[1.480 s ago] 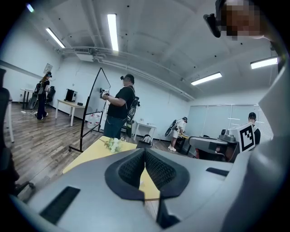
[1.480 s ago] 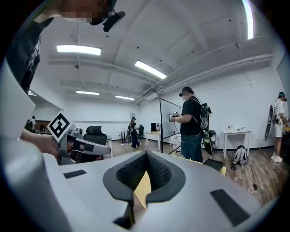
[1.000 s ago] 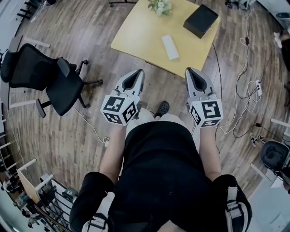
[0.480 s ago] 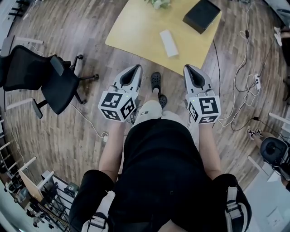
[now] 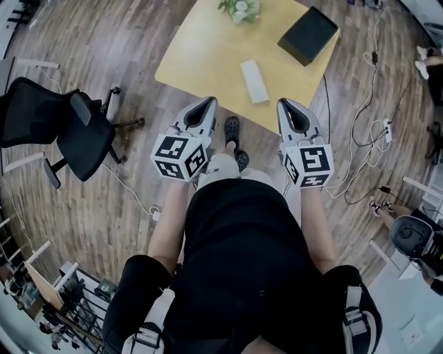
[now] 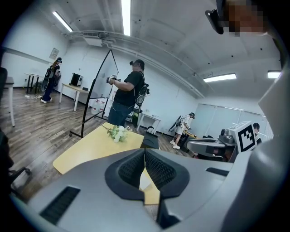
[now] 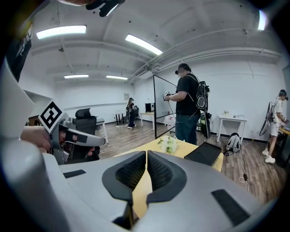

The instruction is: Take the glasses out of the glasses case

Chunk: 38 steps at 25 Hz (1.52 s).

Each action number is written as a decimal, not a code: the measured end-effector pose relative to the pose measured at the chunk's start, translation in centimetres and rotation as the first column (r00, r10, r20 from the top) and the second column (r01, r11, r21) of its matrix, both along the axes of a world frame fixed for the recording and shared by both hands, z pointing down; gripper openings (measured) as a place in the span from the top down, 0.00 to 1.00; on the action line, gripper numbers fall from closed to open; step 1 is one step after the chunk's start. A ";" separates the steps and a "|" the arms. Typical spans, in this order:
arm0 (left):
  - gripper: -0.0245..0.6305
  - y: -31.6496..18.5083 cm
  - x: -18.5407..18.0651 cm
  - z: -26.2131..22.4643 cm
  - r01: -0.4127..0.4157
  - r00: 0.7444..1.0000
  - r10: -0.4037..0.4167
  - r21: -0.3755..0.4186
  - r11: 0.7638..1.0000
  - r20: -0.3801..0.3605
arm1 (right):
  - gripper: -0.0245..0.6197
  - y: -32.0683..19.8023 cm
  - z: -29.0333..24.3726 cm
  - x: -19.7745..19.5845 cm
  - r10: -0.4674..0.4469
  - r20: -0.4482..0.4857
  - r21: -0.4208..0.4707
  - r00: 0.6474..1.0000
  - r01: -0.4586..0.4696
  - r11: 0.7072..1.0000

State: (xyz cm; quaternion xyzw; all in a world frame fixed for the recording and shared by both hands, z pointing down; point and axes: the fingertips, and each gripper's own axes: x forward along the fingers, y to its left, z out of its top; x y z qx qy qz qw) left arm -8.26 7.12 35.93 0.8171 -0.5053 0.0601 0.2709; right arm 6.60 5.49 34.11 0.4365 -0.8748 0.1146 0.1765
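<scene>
On the yellow surface (image 5: 208, 48) ahead, not yet within reach by the look of it: the white case (image 5: 254, 81), oblong, flat, lid down, near the front edge, with the glasses not visible and presumably inside. Behind it and apart from it, a black box (image 5: 308, 31) toward the right corner and flowers (image 5: 239, 10) at the far edge. Closer than a second ago: front edge of the surface drawn down the head view until about level with the tips of the left hand-held gripper (image 5: 205, 105) and the right hand-held gripper (image 5: 287, 105), case now framed between the two instead of off to the right, chair (image 5: 62, 128) slipping away to the left, a shoe (image 5: 232, 128) stepped forward between the tips. Both carried forward side by side, pointing a little downward. Left pads closed on each other in the left gripper view, nothing between, only a sliver of surface and a pale patch, perhaps the case, through the gap below. Right pads likewise closed and empty in the right gripper view, yellow surface showing beneath. Meaning for the task: approach only, nothing begun, case untouched and closed. Likely needed next: the last bit of closing in, jaws opened, one hand-held gripper to steady the base and the other to lift the lid before any reach for the glasses. Worth watching: a light case on a smooth surface, apt to skate if pushed rather than pinned.
</scene>
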 end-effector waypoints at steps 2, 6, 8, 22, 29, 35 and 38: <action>0.93 -1.7 -0.2 0.0 -0.002 1.000 0.002 0.001 1.000 -0.003 | 0.92 -1.5 -0.1 -0.3 -0.003 -0.008 0.000 1.000 0.003 1.000; 0.93 -4.4 -0.4 0.1 -0.003 1.000 0.003 -0.006 1.000 -0.009 | 0.91 -4.0 -0.1 -0.9 -0.016 -0.028 -0.006 0.999 0.016 1.000; 0.93 -5.7 -0.6 0.3 -0.002 1.000 0.002 -0.008 1.000 -0.007 | 0.91 -5.0 0.2 -1.3 -0.028 -0.039 -0.016 0.999 0.028 0.999; 0.93 -10.8 -2.5 2.9 -0.021 1.000 0.020 -0.032 0.999 -0.021 | 0.85 -8.8 4.4 -4.5 -0.080 -0.121 -0.102 0.989 0.068 0.993; 0.93 -12.9 -2.7 4.2 -0.045 0.999 0.043 -0.051 0.998 -0.033 | 0.79 -9.7 7.4 -5.4 -0.105 -0.170 -0.169 0.980 0.075 0.983; 0.93 -14.2 -1.4 5.6 -0.084 0.996 0.080 -0.083 0.993 -0.045 | 0.74 -9.3 10.4 -4.6 -0.116 -0.214 -0.251 0.970 0.061 0.966; 0.93 -15.1 -0.9 7.2 -0.095 0.995 0.091 -0.109 0.989 -0.039 | 0.74 -9.4 12.3 -4.4 -0.131 -0.244 -0.291 0.961 0.057 0.955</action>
